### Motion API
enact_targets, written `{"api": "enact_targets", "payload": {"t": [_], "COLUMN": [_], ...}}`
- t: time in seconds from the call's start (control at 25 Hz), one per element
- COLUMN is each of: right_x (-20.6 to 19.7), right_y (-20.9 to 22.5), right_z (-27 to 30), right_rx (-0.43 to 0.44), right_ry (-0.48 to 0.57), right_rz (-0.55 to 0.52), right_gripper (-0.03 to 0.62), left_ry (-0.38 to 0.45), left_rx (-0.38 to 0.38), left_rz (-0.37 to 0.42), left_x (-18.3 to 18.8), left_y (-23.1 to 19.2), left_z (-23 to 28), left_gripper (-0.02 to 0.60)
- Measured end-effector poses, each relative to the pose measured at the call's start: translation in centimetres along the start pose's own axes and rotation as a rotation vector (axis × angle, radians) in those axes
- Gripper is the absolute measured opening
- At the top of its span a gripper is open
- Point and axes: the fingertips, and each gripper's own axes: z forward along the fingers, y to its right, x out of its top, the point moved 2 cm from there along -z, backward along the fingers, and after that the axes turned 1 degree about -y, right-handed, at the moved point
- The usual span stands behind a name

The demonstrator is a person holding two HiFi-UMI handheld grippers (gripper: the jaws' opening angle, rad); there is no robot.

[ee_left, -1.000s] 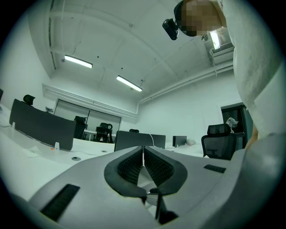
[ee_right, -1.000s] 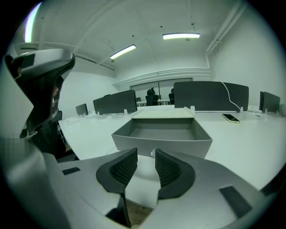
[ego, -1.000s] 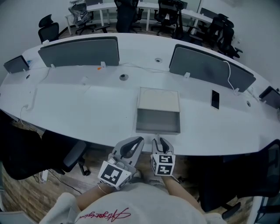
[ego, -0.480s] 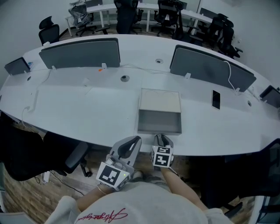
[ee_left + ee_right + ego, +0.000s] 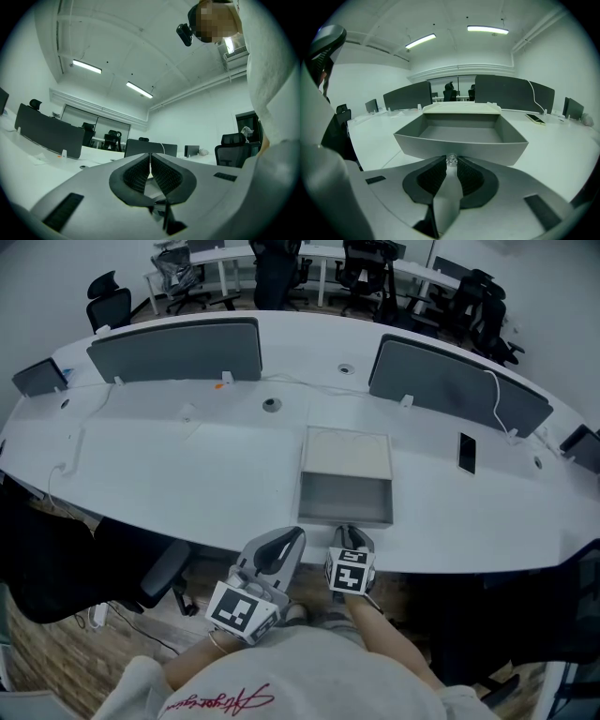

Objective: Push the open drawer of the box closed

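Both jaws of the right gripper (image 5: 451,163) sit closed around a small clear knob (image 5: 451,160) at the middle of the drawer's front wall. They seem to pinch it, though the wide-angle view leaves actual contact uncertain. The drawer (image 5: 459,148) is pulled fully out of its pale box (image 5: 459,108) toward the near edge of the table (image 5: 187,474), and its grey tray holds nothing.

Thin-walled, stiff and empty, it should slide with little effort. The box looks light enough to skid on the smooth top, so a slow push suits. The knob is small and probably slick, so pressing squarely on the front wall beside it is the safer contact.

The left gripper (image 5: 150,158) is clenched on nothing and is held off the table, aimed up into the room.
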Motion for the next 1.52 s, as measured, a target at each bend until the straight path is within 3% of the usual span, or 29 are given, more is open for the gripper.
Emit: {"api": "enact_targets", "payload": {"t": [1.52], "right_x": [3.4], "right_y": [0.8], "right_z": [2.5], "right_rx": [0.03], "right_ry": [0.043], "right_rz": [0.015], "right_gripper": [0.081], "left_ry": [-0.022], "left_rx": [0.053], "left_rz": [-0.015], "left_x": [-0.4], "left_y": [-1.6], "left_z": [-1.0], "left_gripper": [0.019]}}
